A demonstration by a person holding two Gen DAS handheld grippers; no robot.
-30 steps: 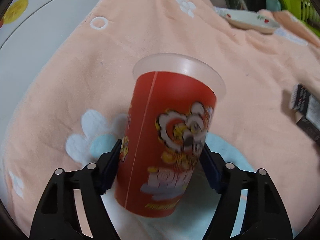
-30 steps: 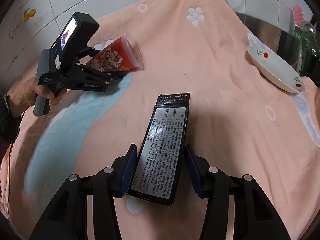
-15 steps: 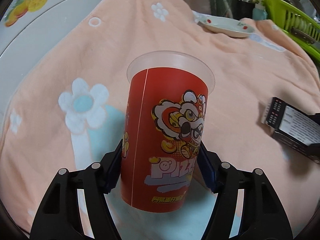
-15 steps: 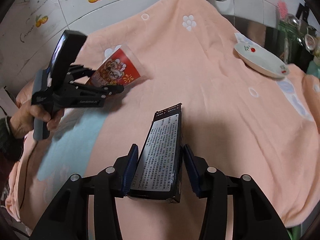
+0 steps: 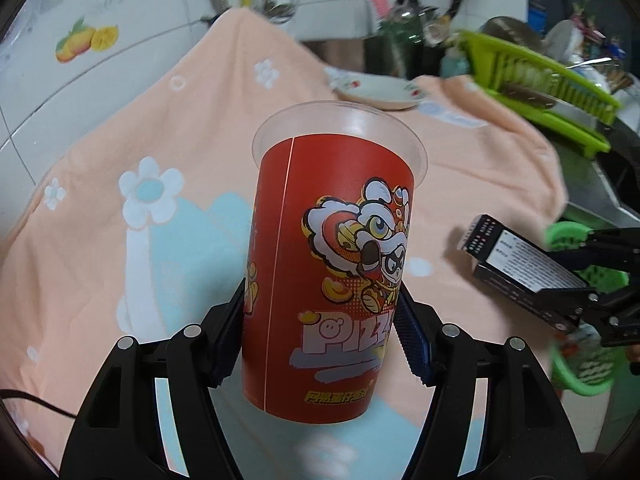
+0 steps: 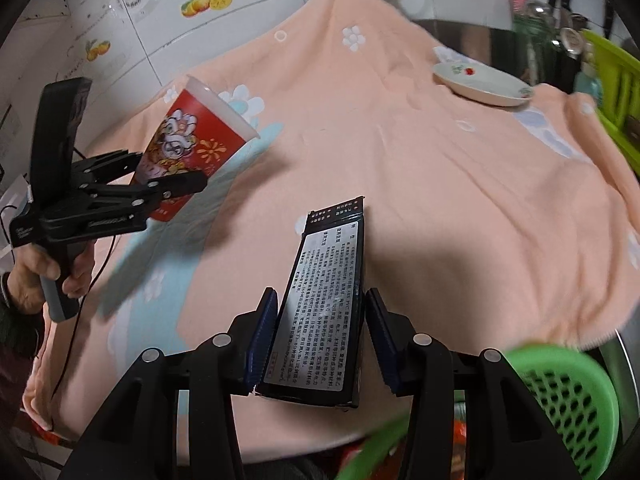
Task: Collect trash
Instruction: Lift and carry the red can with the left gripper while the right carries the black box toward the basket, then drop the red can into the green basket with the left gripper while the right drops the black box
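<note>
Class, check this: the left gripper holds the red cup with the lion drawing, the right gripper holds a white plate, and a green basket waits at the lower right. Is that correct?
Not quite. The right gripper holds a black box with printed text, as the right wrist view shows; the white plate lies untouched on the peach cloth. The red cup in the left gripper and the green basket stand as stated.

Kitchen counter draped in a flowered cloth

A peach blanket with white flowers is spread over the counter; a white dish is set near its far edge, and fruit stickers are seen on the tiled wall.
</note>
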